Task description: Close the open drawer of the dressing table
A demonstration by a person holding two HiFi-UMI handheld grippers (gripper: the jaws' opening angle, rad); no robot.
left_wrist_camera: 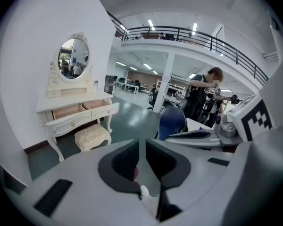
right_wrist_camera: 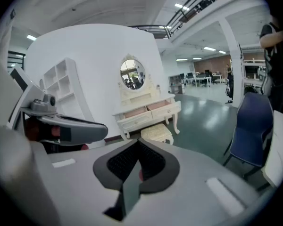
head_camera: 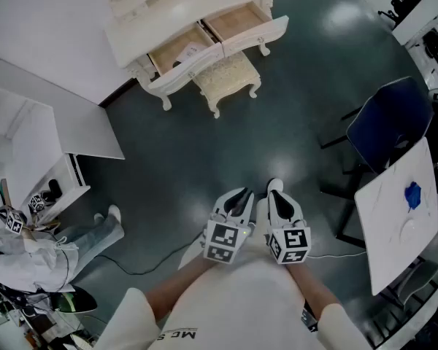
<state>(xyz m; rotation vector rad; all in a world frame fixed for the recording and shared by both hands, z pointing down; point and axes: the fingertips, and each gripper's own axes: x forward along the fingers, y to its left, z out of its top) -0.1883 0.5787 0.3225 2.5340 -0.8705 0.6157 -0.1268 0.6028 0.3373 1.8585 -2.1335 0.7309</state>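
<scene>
Approaching, we held the left gripper [head_camera: 240,195] slightly parted and the right gripper [head_camera: 275,187] clenched, both empty, far from the open drawers [head_camera: 179,50] of the dressing table [head_camera: 177,4] at upper centre; next we needed to step closer and push.

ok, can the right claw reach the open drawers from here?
Likely not yet: the right claw sits far from the open drawers, across the floor. Nothing blocks the way.
</scene>
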